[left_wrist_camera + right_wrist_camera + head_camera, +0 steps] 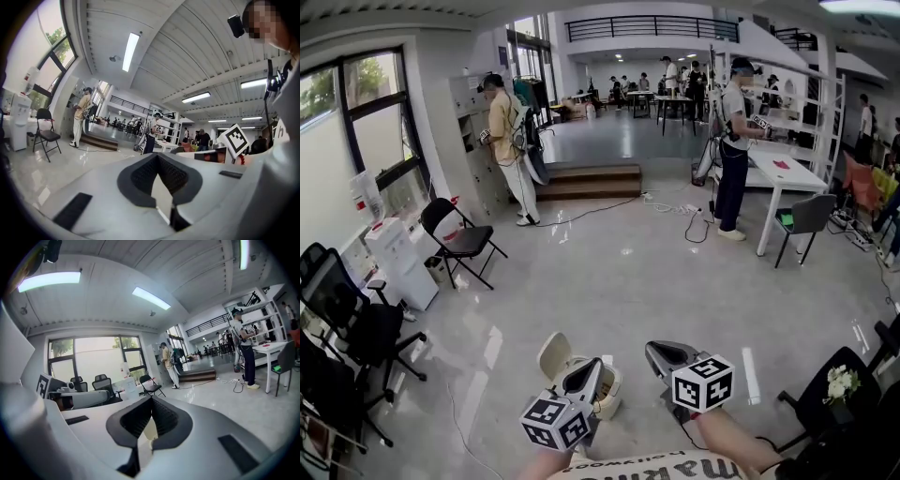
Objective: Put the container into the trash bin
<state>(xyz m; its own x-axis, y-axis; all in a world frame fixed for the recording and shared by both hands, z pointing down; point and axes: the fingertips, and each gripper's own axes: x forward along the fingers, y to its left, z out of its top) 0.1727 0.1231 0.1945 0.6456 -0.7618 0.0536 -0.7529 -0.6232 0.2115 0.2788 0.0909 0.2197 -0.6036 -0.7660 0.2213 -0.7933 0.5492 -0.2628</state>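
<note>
Left gripper (pixel 592 367) jaws pressed together, tips meeting, nothing pinched; same in the left gripper view (pixel 157 157). Right gripper (pixel 654 352) just beside it, jaws also pressed together and empty, confirmed in the right gripper view (pixel 151 399). Cream trash bin (pixel 609 398) sits on the floor (pixel 619 272) directly under the left gripper's tip, just left of the right gripper, with its lid (pixel 553 356) flipped up. Cannot tell if the container is inside. Folding chair (pixel 455 239) well ahead to the left.
</note>
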